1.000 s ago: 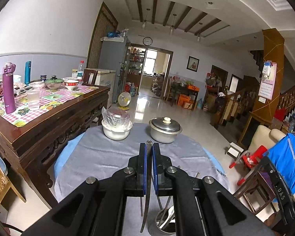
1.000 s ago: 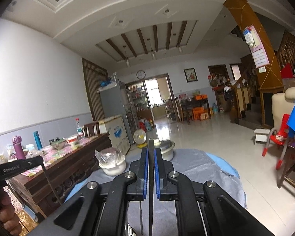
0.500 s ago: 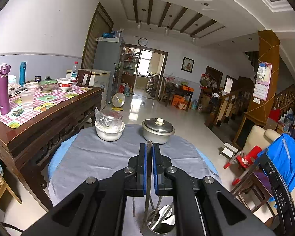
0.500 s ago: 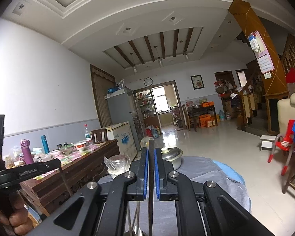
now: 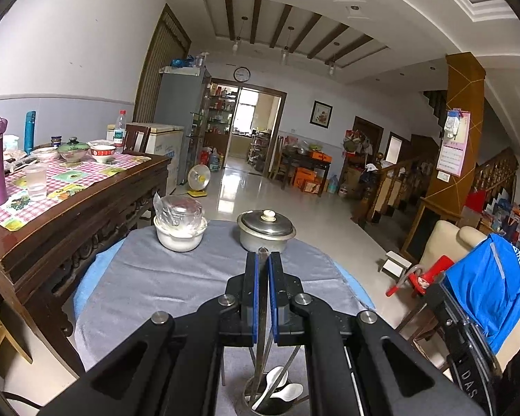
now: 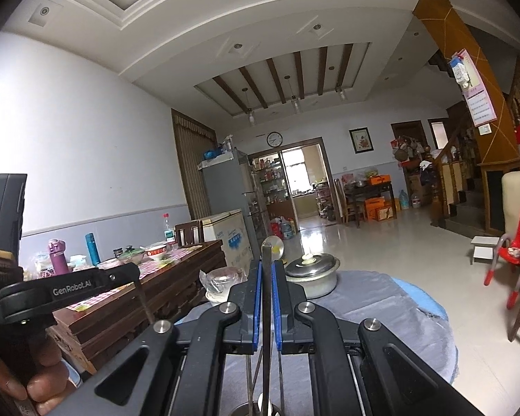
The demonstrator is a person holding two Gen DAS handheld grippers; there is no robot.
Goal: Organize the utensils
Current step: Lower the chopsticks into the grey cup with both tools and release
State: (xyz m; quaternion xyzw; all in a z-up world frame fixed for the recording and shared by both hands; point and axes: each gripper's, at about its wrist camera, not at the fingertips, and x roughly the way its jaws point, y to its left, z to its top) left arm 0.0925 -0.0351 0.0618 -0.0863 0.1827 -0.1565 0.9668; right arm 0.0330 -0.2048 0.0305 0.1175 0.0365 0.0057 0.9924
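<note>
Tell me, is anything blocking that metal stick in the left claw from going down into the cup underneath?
Nothing visible blocks it. The left gripper has its jaws shut on a thin metal utensil whose lower end already reaches into the holder. White spoons and other thin handles share that holder, crowding it a little beside the utensil.

a: are you making out any lettering here?

b: "genrobot.ai" is showing in white on the black arm of the left gripper [image 6: 71, 287], seen from the right wrist camera.

a: anything else?

b: "das" is running in pale capitals along a black strap [image 5: 468, 379] at the lower right of the left wrist view. white characters are sitting on the blue jacket [image 5: 492, 287], too small to read. the wall clock [image 6: 274, 139] and the pink calendar [image 6: 479, 102] are carrying marks too, but i'm not managing to read them.
</note>
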